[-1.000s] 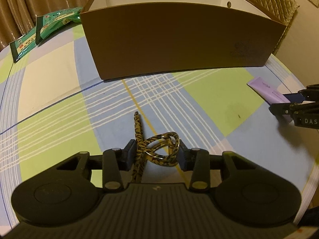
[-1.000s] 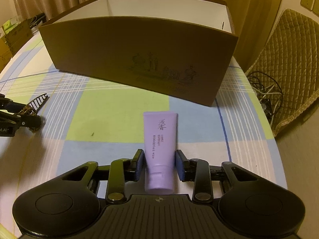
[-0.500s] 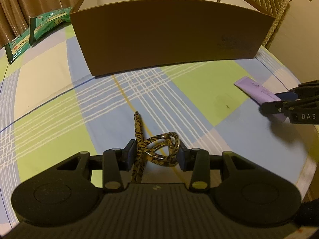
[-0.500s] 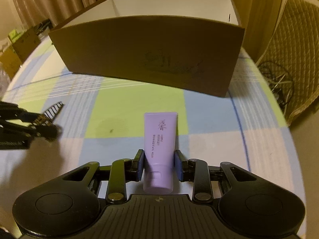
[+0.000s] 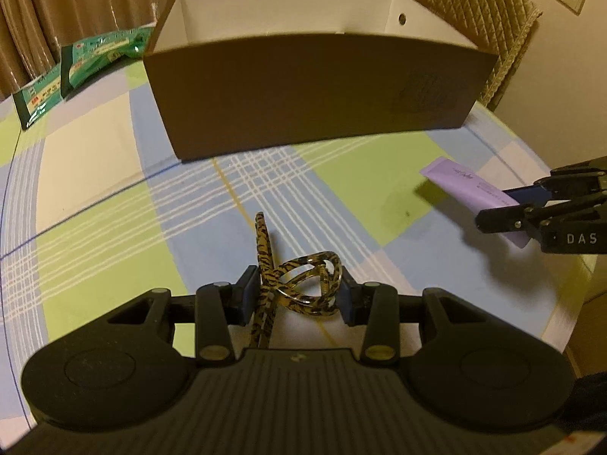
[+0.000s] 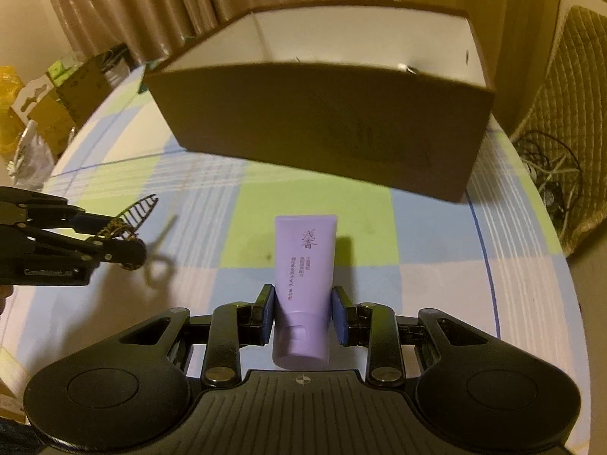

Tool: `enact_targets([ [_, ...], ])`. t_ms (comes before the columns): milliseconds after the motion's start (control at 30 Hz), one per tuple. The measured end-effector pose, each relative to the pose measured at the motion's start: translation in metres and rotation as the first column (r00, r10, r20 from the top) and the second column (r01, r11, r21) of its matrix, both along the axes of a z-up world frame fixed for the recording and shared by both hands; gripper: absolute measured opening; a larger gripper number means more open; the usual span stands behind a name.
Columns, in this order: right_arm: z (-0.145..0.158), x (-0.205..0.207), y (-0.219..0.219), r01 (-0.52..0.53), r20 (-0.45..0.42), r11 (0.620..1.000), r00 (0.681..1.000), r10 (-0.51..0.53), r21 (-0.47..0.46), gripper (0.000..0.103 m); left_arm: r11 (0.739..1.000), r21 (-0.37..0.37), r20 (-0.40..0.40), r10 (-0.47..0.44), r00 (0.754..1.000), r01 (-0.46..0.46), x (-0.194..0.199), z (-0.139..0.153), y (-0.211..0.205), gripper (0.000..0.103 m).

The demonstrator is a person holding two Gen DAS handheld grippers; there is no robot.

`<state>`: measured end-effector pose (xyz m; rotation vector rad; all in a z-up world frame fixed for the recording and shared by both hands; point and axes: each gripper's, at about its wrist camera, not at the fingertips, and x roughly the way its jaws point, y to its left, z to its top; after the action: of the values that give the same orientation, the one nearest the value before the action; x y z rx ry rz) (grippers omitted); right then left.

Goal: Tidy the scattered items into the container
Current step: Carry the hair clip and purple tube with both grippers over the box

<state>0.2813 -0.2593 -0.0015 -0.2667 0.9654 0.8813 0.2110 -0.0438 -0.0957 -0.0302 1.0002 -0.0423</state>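
My left gripper [image 5: 297, 292] is shut on a tiger-striped hair clip [image 5: 262, 242] and holds it above the checked tablecloth. In the right wrist view the left gripper [image 6: 125, 242] is at the left edge, and the hair clip's [image 6: 138, 210] comb teeth stick out past it. My right gripper [image 6: 302, 311] is shut on a purple tube [image 6: 305, 261], cap end toward the camera, lifted off the cloth with its shadow beneath. The right gripper [image 5: 508, 208] and the purple tube [image 5: 466, 184] also show at the right of the left wrist view. The open brown box [image 5: 303, 87], white inside, stands straight ahead of both grippers, the same brown box [image 6: 322, 129].
Two green packets [image 5: 98, 53] lie at the far left of the table beside the box. A quilted chair [image 5: 474, 11] stands behind the box. The table's rounded edge runs close on the right, with cables [image 6: 550, 167] on the floor and cardboard boxes [image 6: 57, 98] off to the left.
Both grippers have risen with their items. The box's white inside shows more now, and the tube hangs clear of the cloth.
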Motion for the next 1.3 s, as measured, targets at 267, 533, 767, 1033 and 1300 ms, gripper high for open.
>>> enact_targets([
  [267,0.029,-0.004,0.006,-0.029,0.042,0.997,0.999,0.026,0.073,0.028,1.000,-0.022,0.080,-0.009,0.997,0.011,0.009,0.033,-0.004,0.036],
  [533,0.065,0.005,0.011,-0.044,0.082,0.985,0.996,0.031,0.169,0.028,1.000,-0.023,0.168,-0.015,0.986,0.019,0.025,0.067,-0.006,0.037],
  [767,0.089,0.024,0.012,-0.043,0.132,0.977,0.991,0.016,0.207,0.028,1.000,-0.018,0.221,-0.020,0.975,0.025,0.043,0.088,-0.006,0.036],
  [1033,0.107,0.059,0.015,-0.030,0.174,0.974,0.985,-0.010,0.227,0.028,1.000,0.010,0.266,-0.028,0.963,0.027,0.074,0.106,-0.002,0.037],
  [1300,0.117,0.104,0.029,-0.033,0.195,0.974,0.981,-0.011,0.223,0.028,1.000,0.017,0.283,-0.024,0.959,0.020,0.124,0.117,0.011,0.037],
])
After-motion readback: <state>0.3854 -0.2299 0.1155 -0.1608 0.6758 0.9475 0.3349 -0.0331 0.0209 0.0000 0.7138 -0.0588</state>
